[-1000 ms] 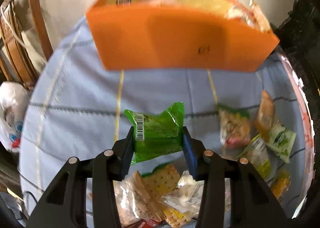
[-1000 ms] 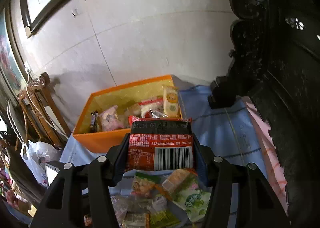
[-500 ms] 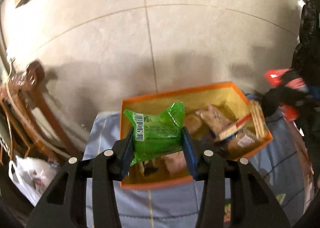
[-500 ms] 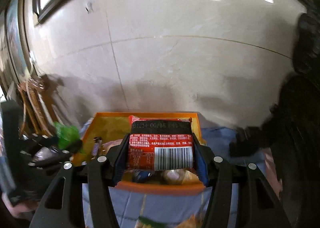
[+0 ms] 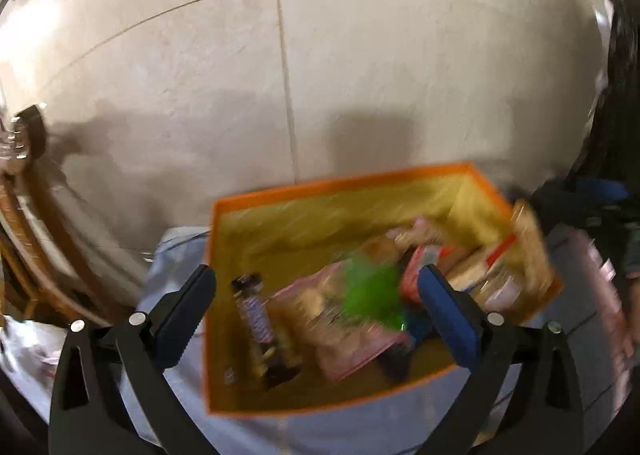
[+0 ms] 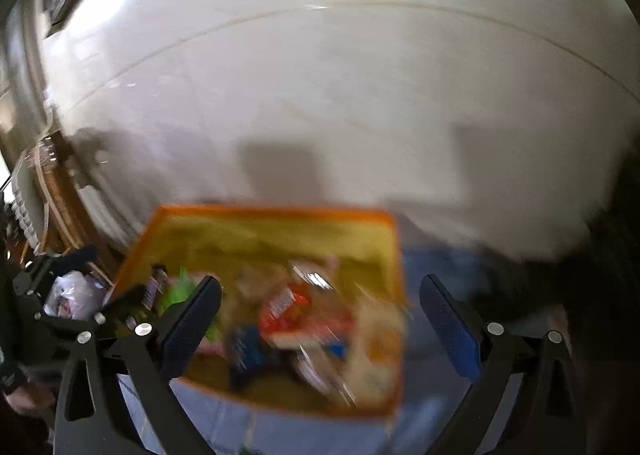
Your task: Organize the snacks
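Hovering above the orange box (image 5: 218,295), the left gripper (image 5: 316,295) had its jaws opening wide, the blue pads clear of everything. A blurred green packet (image 5: 372,295) showed in the gap between them, touching neither pad; whether it was in the air or already lying on the other snacks could not be told from the smear. Beneath it in the box lay a pink-edged packet (image 5: 344,339), a dark wrapped bar (image 5: 254,311) near the left wall, and pale packets (image 5: 500,275) heaped against the right wall.

The right gripper (image 6: 320,315) stood over the same box (image 6: 394,255), and its jaws were opening too, with nothing pressed between the pads. A red packet (image 6: 296,307) with white lettering lay blurred in the box below the gap, over a dark blue wrapper (image 6: 246,347). In that view the left gripper (image 6: 92,287) appeared at the box's left edge, the green packet (image 6: 180,289) beside it.

The box rested on a pale blue cloth (image 5: 176,255) covering the table, close to a glossy tiled wall (image 5: 280,55). A wooden chair (image 5: 48,239) stood at the left, and dark carved furniture (image 5: 616,103) filled the right edge. Both views were heavily motion-blurred.
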`<state>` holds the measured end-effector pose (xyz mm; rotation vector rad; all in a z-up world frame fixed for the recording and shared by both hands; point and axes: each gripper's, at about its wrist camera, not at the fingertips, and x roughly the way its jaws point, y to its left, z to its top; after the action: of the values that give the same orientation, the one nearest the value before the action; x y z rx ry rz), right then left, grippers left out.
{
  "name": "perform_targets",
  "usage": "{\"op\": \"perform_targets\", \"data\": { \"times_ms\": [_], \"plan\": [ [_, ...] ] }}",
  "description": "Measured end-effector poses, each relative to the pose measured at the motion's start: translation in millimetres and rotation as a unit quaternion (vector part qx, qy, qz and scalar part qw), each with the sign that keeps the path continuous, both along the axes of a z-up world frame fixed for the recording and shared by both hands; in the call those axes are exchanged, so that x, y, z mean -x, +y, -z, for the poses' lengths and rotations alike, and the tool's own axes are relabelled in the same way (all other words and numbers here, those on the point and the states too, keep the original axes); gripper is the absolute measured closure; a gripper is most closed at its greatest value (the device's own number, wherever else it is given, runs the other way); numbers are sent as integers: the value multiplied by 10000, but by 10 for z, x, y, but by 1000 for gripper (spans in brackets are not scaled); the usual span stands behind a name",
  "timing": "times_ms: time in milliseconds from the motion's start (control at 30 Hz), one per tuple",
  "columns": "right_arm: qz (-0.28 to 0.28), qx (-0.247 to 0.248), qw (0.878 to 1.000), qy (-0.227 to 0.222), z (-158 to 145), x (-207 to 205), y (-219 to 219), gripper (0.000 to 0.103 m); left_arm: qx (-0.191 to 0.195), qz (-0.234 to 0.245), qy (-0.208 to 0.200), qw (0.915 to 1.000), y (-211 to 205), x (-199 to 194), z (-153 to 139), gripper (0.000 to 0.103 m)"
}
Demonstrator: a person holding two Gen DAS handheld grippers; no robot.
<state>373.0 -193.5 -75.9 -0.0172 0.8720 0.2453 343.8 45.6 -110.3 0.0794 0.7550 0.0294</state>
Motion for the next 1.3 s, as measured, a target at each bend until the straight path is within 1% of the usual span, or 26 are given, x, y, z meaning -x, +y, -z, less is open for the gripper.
{"op": "perform_targets", "data": {
  "times_ms": [100,133,167,200,233,300,400,433,467,500,533,567,600,667,733,767,800,833,867,900,967,1067,1100,1133,1200,1300],
  "plan": [
    [627,152,9974,306,260,434,-209,3,-40,-191,67,9998,119,282,142,4],
    [1092,253,9928,422,426,639,-275,3,-40,-292,104,9995,152,354,177,4],
    [1488,188,9872,541,602,825,-317,3,-10,-419,130,9990,187,441,215,4],
    [1700,61,9835,608,720,942,-312,3,61,-585,149,9982,228,548,259,4],
    [2023,-179,9757,818,952,1089,-313,3,153,-700,179,9973,260,668,287,4],
    [2273,-250,9682,1014,1239,1161,-231,3,330,-847,303,9954,369,927,371,4],
    [2496,172,9618,1115,1503,1113,-148,4,63,-977,529,9938,400,1342,559,4],
    [2435,214,9626,1169,1598,1089,-113,11,54,-920,584,9940,401,1470,602,4],
    [2361,385,9627,1269,1680,1054,-61,31,69,-896,628,9940,405,1594,613,4],
    [2271,605,9652,1143,1688,1070,-32,37,118,-861,706,9937,394,1690,653,4],
    [2096,647,9696,1084,1666,1074,13,50,209,-705,750,9945,374,1808,686,4],
    [2049,595,9701,1160,1639,1066,17,59,199,-557,728,9956,354,1932,711,4],
    [2114,514,9682,1234,1606,1062,-15,63,102,-464,713,9963,312,2008,777,4],
    [2131,357,9684,1246,1520,1096,-72,72,-149,-165,857,9961,217,2113,928,4],
    [1950,501,9743,1006,1374,1163,-36,75,-353,322,867,9951,154,2259,1077,4],
    [1842,548,9771,912,1310,1191,-8,76,-479,443,850,9942,137,2285,1144,4],
    [1796,445,9782,937,1276,1201,-11,77,-612,523,886,9928,123,2292,1202,4],
    [1790,152,9780,1064,1240,1224,-57,78,-674,591,975,9912,141,2279,1293,4],
    [1815,-64,9768,1137,1212,1237,-79,78,-591,640,1005,9911,175,2266,1342,4],
    [1815,-156,9768,1126,1163,1256,-91,78,-394,716,1016,9915,233,2263,1394,4],
    [1707,-41,9809,933,1032,1282,-59,80,-122,893,1068,9902,281,2266,1456,6],
    [1558,-412,9829,891,851,1358,-109,81,202,1096,1238,9860,293,2249,1468,37],
    [1548,-532,9828,854,768,1414,-143,81,301,1114,1284,9850,282,2252,1450,56],
    [1559,-509,9832,801,724,1438,-165,81,312,1126,1312,9844,253,2268,1435,60],
    [1503,-397,9851,738,684,1420,-226,81,76,1169,1348,9839,187,2308,1432,61],
    [1545,-260,9843,817,751,1439,-260,81,158,1113,1463,9828,192,2329,1416,65]
  ]
}}
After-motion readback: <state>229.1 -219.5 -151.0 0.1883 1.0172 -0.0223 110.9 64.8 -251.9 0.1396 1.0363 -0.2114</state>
